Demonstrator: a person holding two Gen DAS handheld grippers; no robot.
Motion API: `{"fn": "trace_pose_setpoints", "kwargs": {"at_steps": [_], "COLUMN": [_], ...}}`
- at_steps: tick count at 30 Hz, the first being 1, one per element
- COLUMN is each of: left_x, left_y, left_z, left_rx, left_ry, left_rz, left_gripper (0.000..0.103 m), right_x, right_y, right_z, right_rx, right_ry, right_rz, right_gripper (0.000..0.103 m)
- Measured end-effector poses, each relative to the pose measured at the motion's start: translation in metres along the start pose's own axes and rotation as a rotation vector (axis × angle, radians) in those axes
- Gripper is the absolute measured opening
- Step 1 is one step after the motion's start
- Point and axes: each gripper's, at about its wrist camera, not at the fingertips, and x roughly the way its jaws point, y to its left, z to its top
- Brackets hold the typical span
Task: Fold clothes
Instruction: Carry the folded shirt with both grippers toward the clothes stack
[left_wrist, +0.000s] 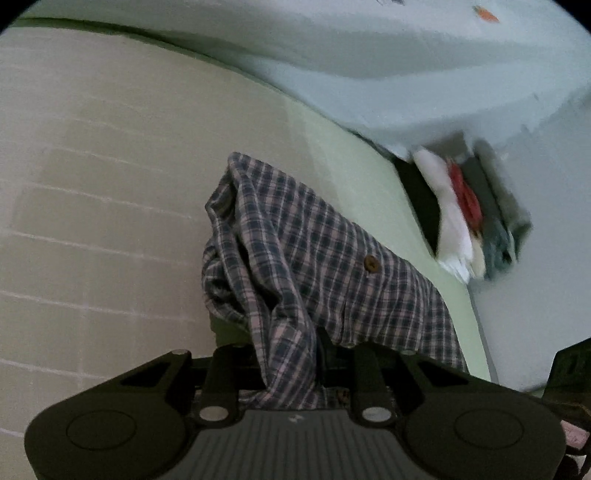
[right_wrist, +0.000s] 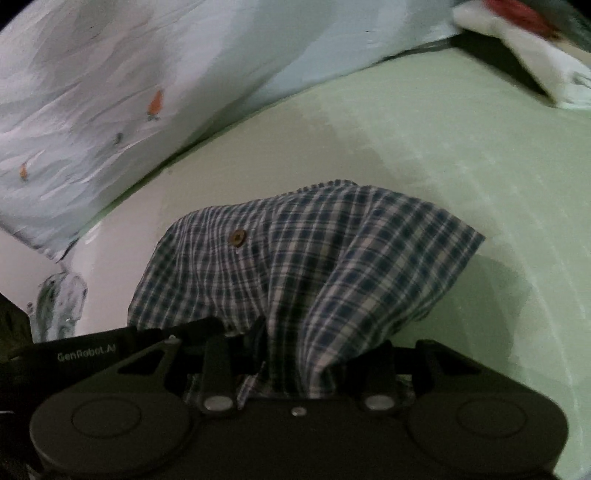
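Both grippers' fingers clamp plaid shirt (left_wrist: 317, 258); cloth hides fingertips. Folded stack (left_wrist: 476, 218) near, against printed sheet (right_wrist: 110, 92).

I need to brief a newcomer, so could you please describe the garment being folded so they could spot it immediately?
On the pale green surface, below the light blue sheet, the plaid shirt hangs bunched from both grippers. Unlike the white and red stack nearby, it is blue-checked with a brown button.

Plaid shirts: one (left_wrist: 314, 266), bunched, gripped at two places
Brown buttons showing on it: one (left_wrist: 370, 263)
Grippers: two, left (left_wrist: 291, 354) and right (right_wrist: 291, 350), each clamped on the plaid cloth
Stacks of folded laundry: one (left_wrist: 469, 218), blurred, its pieces too smeared to count
Pale green surfaces: one (right_wrist: 424, 147)
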Motion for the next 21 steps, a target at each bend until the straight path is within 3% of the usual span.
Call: {"fn": "trace_pose_setpoints", "kwargs": {"at_steps": [5,11,16,21], "left_x": [0.022,0.051,0.079,0.094], "left_y": [-0.022,-0.084,-0.17,-0.279], "left_z": [-0.019,-0.03,-0.027,-0.014], "left_rx": [0.037,0.108,0.178,0.235], "left_ry": [0.072,0.1,0.012,-0.147], "left_rz": [-0.053,-0.085,-0.109,-0.197], "left_gripper": [0.023,0.023,0.023,0.023], "right_x": [-0.027,-0.069,-0.104,-0.181], "right_y": [-0.035,-0.093,-0.142,-0.192], "right_z": [-0.005,0.009,0.02,0.091], "right_rx": [0.027,0.019,0.012,-0.151], "right_ry": [-0.04,-0.128,-0.202,-0.383], "right_rz": [-0.043,-0.044,-0.046,-0.036], "right_gripper": [0.037,0.037,0.036,0.036]}}
